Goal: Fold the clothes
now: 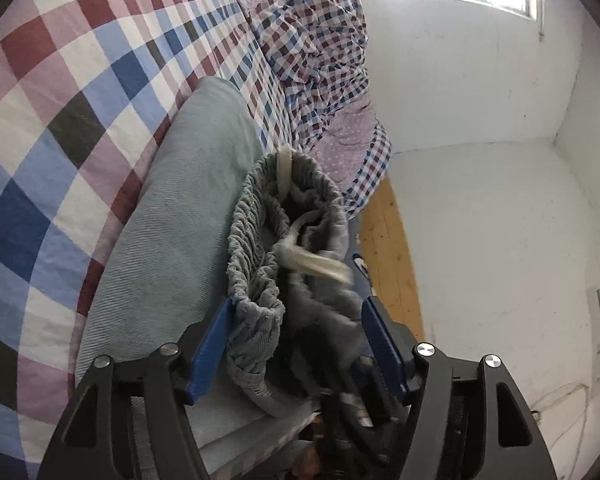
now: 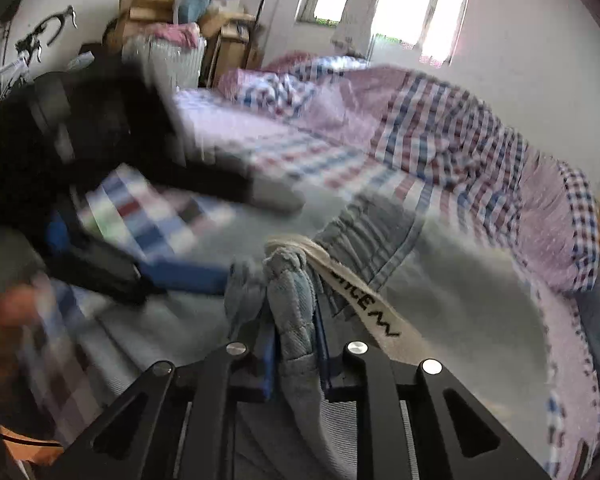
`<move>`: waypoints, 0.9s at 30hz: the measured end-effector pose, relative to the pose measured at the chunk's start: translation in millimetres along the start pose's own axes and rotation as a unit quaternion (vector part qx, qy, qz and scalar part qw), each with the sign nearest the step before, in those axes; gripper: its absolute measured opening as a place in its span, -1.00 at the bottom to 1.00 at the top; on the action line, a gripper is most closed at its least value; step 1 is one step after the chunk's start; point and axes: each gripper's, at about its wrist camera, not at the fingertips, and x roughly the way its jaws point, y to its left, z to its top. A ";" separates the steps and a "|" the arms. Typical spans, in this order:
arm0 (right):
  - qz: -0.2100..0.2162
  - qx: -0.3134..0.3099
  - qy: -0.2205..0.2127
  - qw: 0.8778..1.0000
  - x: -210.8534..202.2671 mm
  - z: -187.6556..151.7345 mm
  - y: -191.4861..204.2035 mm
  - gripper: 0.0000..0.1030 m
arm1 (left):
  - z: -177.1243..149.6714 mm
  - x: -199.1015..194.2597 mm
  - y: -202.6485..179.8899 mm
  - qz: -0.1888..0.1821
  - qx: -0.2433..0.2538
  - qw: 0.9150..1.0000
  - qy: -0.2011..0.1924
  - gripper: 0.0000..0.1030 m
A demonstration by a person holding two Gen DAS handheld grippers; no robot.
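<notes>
Trousers (image 1: pixel 172 216) of grey-blue corduroy lay on the checked sheet (image 1: pixel 60 80) of the bed, and their gathered waistband (image 1: pixel 256 224) with its cream drawstring (image 1: pixel 316 264) stood bunched at the near edge. In the left wrist view the left gripper (image 1: pixel 296 312) had its blue jaws wide apart; the waistband sat loose between them, the pad at 9 o'clock just touching the cloth and the pad at 3 o'clock clear of it, so I judged that it held nothing. In the right wrist view the right gripper (image 2: pixel 296 344) had its jaws nearly closed and pinched a thick fold of the same waistband (image 2: pixel 288 280), with the printed drawstring (image 2: pixel 352 292) trailing towards 4 o'clock. The left gripper (image 2: pixel 180 276) appeared there at 9 o'clock, blurred, close beside that fold. A rumpled quilt (image 2: pixel 460 140) lay across the bed at 1 o'clock, apart from the trousers. The step seemed to be to set the waist end flat for a fold. To do it well, I thought the right gripper should keep its pinch firm while the left one took a new hold further along the band, on both layers and not on the drawstring. Then both should pull the band straight and lay it down evenly, so that the legs made no wrinkles. The drawstring could catch in a jaw, so it should be kept outside.
</notes>
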 end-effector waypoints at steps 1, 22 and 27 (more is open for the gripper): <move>-0.008 -0.010 -0.003 1.000 -1.5 -0.2 3.1 -0.63 | 0.2 1.4 -0.9 0.003 0.003 1.000 0.003 0.40; 0.043 -0.048 -0.038 0.997 -37.8 -15.8 7.8 0.35 | -1.7 1.3 -21.9 0.054 0.054 0.997 0.020 0.68; 0.034 -0.070 -0.031 0.996 -36.3 -17.4 14.5 0.19 | -5.3 6.7 -26.3 0.066 0.067 0.995 0.028 0.68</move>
